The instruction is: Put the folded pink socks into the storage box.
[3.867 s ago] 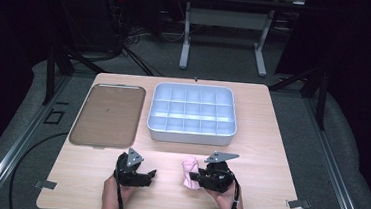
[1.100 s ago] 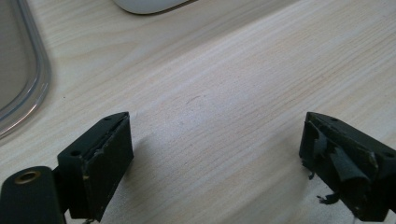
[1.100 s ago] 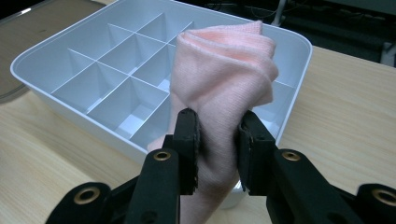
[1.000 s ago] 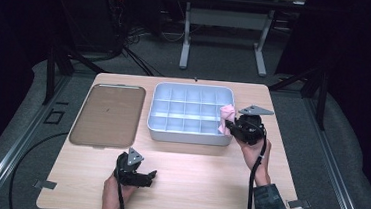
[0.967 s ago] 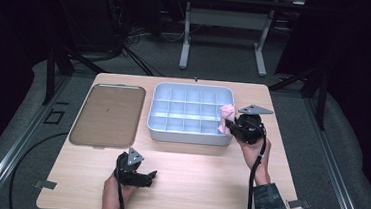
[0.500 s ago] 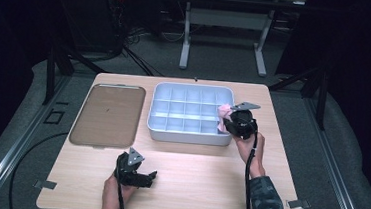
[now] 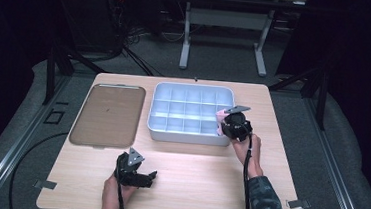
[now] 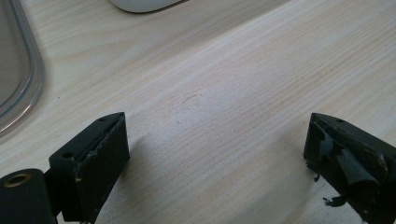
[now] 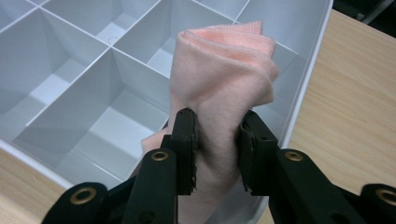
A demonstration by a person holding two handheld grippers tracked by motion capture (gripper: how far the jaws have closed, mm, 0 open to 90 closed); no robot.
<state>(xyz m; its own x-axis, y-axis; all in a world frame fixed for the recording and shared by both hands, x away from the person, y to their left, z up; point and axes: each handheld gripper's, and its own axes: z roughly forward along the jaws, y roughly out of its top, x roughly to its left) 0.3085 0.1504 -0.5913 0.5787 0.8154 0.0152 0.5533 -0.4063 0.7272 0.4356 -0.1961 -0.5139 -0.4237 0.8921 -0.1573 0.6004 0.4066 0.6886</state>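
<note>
1. Two hand-held grippers work over a light wooden counter (image 7: pixel 202 181), and farthest left on it lies a flat brown tray (image 7: pixel 108 114) with a pale rim, nothing on it.
2. Just right of the tray's near corner, close to the counter's front edge, the left hand-held gripper (image 7: pixel 148 178) rests low over bare wood, held by a hand (image 7: pixel 111 195) coming in from the bottom. In the left gripper view its jaws stand wide apart with only wood grain between them (the tray's rounded rim curves in at the upper left of that view).
3. Right of the tray sits a pale grey divided bin (image 7: pixel 189 135), its compartments in a grid, all those in view bare.
4. At the bin's right edge, toward the front, the right hand-held gripper (image 7: pixel 220 123) is closed on a folded pink cloth (image 7: pixel 220 118). The right gripper view shows the jaws pinching the cloth (image 9: pixel 219 88) about its middle, the folded top bulging above them (a loose end hangs below), over the compartments along the bin's right wall (image 9: pixel 306 88).
5. Farthest right, the forearm behind that gripper wears a dark patterned sleeve (image 7: pixel 265 206), and a black cable runs along it from the gripper.
</note>
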